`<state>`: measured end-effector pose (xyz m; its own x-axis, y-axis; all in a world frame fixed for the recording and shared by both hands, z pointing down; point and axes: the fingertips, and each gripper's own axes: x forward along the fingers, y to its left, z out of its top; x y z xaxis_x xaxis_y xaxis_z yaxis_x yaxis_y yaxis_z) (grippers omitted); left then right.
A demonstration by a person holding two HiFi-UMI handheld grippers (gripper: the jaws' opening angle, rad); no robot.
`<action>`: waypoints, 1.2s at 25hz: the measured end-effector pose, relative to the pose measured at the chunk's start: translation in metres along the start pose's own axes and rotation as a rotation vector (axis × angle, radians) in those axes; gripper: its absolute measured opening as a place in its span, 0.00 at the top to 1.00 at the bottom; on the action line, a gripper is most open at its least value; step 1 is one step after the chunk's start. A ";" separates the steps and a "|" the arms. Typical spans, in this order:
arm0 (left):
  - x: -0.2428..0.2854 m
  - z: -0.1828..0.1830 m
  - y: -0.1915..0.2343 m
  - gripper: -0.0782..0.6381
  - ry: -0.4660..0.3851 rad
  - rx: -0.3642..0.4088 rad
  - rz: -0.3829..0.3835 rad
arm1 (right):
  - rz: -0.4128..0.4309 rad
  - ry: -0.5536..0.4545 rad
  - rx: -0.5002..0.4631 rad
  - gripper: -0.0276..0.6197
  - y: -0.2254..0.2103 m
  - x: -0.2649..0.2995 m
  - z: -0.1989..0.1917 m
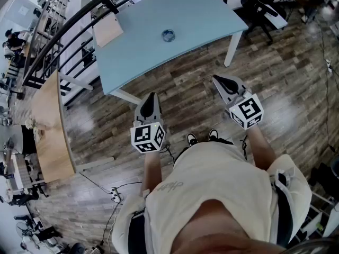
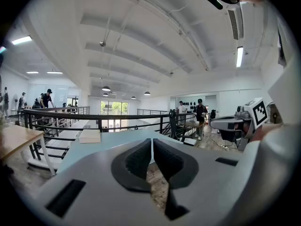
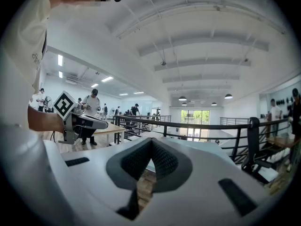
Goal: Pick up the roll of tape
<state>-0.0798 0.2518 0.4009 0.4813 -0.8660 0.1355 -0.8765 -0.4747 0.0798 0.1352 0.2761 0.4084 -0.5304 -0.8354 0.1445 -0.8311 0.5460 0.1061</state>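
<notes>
The roll of tape [image 1: 168, 35] is a small bluish ring lying flat near the middle of the light blue table [image 1: 196, 15]. Both grippers hover over the wooden floor, short of the table's near edge. My left gripper [image 1: 152, 94] points at the table's front edge, jaws shut with nothing between them [image 2: 152, 139]. My right gripper [image 1: 215, 78] is near the table's white leg [image 1: 231, 49], also shut and empty [image 3: 151, 139]. Neither gripper view shows the tape. Each gripper shows up in the other's view: the right gripper [image 2: 235, 122] and the left gripper [image 3: 87, 121].
A flat tan box [image 1: 108, 29] lies at the table's left end. A black railing [image 1: 79, 20] runs behind the table. A wooden table [image 1: 50, 126] stands at the left, black chairs [image 1: 265, 7] at the back right. Cables [image 1: 114, 194] trail across the floor by my feet.
</notes>
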 end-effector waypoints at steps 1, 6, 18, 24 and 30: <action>0.001 0.000 -0.001 0.85 0.000 0.002 -0.003 | -0.001 -0.004 0.001 0.95 -0.001 0.000 0.001; 0.002 0.001 -0.006 0.85 0.002 0.009 -0.013 | -0.008 -0.011 0.014 0.95 -0.005 0.000 0.000; 0.000 -0.006 0.000 0.85 0.019 -0.001 -0.015 | -0.009 -0.037 -0.025 0.93 0.004 0.004 0.007; 0.003 -0.007 0.005 0.85 0.019 -0.010 -0.017 | -0.034 -0.068 0.005 0.69 -0.006 0.004 0.012; 0.008 -0.004 0.015 0.85 0.014 -0.017 -0.023 | -0.032 -0.047 0.012 0.66 -0.006 0.011 0.010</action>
<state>-0.0893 0.2381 0.4070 0.5013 -0.8526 0.1476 -0.8652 -0.4915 0.0998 0.1329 0.2630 0.4000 -0.5102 -0.8548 0.0951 -0.8497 0.5180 0.0979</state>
